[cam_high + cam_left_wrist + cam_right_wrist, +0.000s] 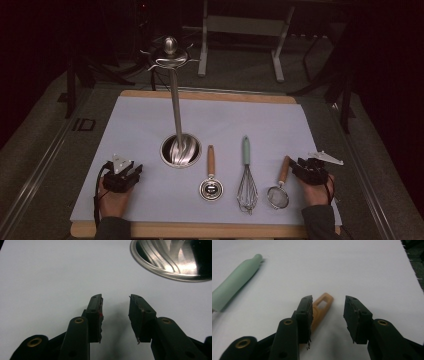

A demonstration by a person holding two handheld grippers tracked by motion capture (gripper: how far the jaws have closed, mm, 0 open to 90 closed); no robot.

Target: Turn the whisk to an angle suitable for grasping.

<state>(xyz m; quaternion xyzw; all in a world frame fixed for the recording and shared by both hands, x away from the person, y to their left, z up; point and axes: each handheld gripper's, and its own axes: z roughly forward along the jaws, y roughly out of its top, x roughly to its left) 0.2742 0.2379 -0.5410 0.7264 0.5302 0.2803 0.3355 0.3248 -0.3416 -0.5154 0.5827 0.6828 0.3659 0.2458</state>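
Observation:
A tall steel utensil stand (pixel 175 100) rises from a round shiny base (pixel 180 150) on the white mat (pixel 140 125); that base (pixel 172 260) appears at the top right of the left gripper view. To its right lie a wooden-handled scoop (pixel 210 180), a whisk with a mint-green handle (pixel 246 175) and a small wooden-handled strainer (pixel 279 187). My left gripper (pixel 131 173) rests on the mat at the front left, open and empty (pixel 115 306). My right gripper (pixel 298 167) sits open beside the strainer's handle. In the right gripper view (pixel 328 306) the wooden handle tip (pixel 322 306) lies along the left jaw, and the green handle (pixel 234 283) lies off to the left.
The mat lies on a wooden board (pixel 200 230) on a grey carpeted table. Dark metal frames and legs (pixel 240 30) stand beyond the far edge. Bare mat stretches behind the utensils and to the left of the stand.

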